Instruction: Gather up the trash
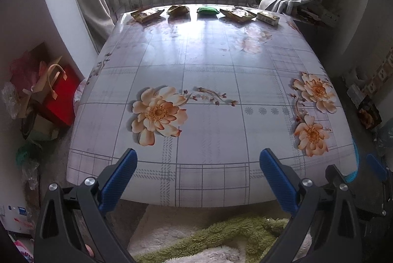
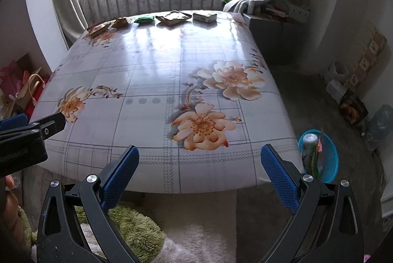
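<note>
**Trash lined up far ahead of me**

My left hand-held gripper (image 1: 198, 162) and right hand-held gripper (image 2: 200, 158) both gape wide, holding nothing, at the near tabletop (image 2: 152, 61) edge. Far ahead lie wrappers (image 1: 147, 14), a green packet (image 1: 207, 11) and a small box (image 1: 268, 17); their print is unreadable. A blue basket (image 2: 329, 160) stands on the floor just right of my right hand-held gripper.

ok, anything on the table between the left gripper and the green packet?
Nothing. In the left wrist view, only bare flowered tablecloth lies between the open left gripper and the green packet at the far edge.
</note>
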### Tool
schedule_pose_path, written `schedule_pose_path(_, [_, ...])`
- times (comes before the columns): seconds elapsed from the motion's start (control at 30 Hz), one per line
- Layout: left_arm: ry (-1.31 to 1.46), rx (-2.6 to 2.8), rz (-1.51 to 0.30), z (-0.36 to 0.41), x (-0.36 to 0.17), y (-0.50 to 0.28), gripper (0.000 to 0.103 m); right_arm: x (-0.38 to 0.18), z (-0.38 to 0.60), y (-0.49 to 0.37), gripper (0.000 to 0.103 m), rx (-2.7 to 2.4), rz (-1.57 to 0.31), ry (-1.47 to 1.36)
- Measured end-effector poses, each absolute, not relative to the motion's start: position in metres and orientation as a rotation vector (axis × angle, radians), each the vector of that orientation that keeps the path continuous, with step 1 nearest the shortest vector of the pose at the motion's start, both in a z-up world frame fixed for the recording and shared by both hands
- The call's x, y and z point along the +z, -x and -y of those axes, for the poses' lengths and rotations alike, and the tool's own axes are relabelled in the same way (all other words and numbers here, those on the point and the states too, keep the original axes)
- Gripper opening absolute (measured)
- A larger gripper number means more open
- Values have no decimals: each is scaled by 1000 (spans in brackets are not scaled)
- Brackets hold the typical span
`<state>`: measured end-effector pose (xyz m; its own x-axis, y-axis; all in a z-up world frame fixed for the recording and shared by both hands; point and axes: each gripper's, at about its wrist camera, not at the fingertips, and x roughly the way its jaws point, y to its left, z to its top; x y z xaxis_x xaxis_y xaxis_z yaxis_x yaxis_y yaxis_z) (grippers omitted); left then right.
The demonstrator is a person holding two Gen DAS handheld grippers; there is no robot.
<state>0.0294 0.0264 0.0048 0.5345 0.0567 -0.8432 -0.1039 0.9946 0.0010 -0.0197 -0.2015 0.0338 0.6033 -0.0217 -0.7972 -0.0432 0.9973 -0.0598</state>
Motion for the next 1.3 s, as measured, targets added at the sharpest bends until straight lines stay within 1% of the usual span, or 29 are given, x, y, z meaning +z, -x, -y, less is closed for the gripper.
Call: schedule_pose_path(1.3, [40,87,-1023,-21,2,-30,98,34,205,23,95,-13,-927,86])
